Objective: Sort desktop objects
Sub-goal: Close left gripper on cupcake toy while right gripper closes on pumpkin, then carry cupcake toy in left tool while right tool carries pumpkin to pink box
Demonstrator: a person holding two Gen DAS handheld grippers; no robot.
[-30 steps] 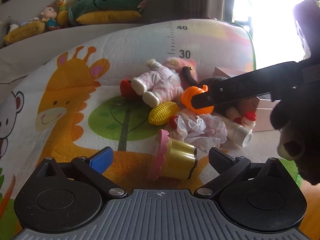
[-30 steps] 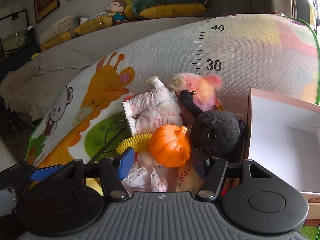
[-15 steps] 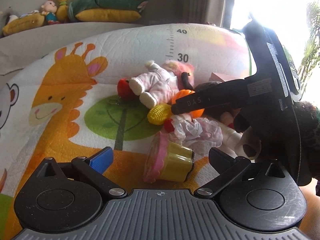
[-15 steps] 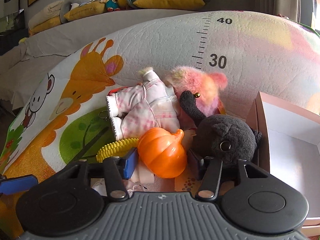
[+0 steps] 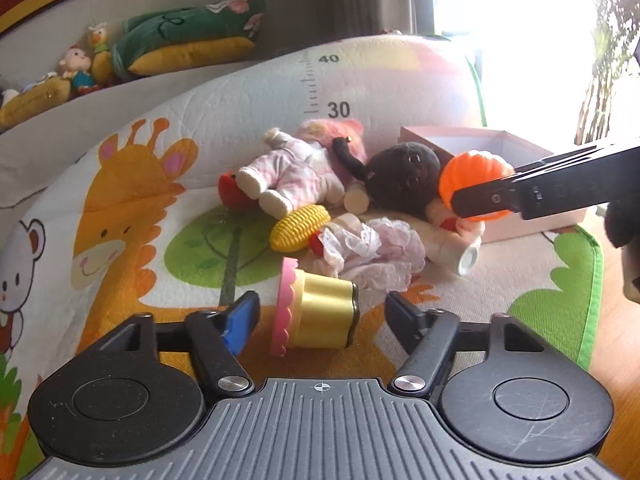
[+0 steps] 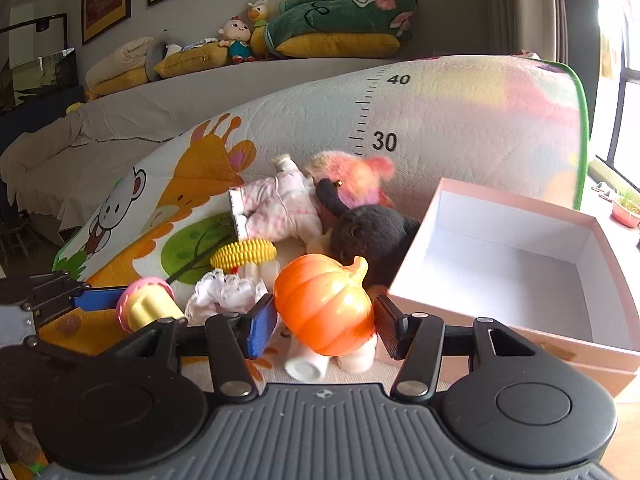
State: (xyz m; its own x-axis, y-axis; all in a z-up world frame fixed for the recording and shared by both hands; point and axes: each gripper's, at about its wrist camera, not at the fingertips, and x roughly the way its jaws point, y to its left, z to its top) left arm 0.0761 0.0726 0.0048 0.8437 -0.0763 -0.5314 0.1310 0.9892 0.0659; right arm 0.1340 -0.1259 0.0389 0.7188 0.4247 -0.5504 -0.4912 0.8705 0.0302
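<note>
right tongs: clamp orange pumpkin | left tongs: spread around cupcake toy, contact unclear

pumpkin: glossy orange plastic, smooth with ribbed lobes
cupcake toy: yellow and pink plastic with a soft sheen
corn toy: yellow plastic, bumpy all over
black plush: matt, fuzzy cloth
doll: pink checked cloth, soft and matt
lace cloth: thin, frilly fabric
box: smooth matt card, pink outside, white inside
play mat: printed, quilted, faintly pebbled surface
right tool: matt black plastic with small shiny metal screws
floor: smooth wood
</note>
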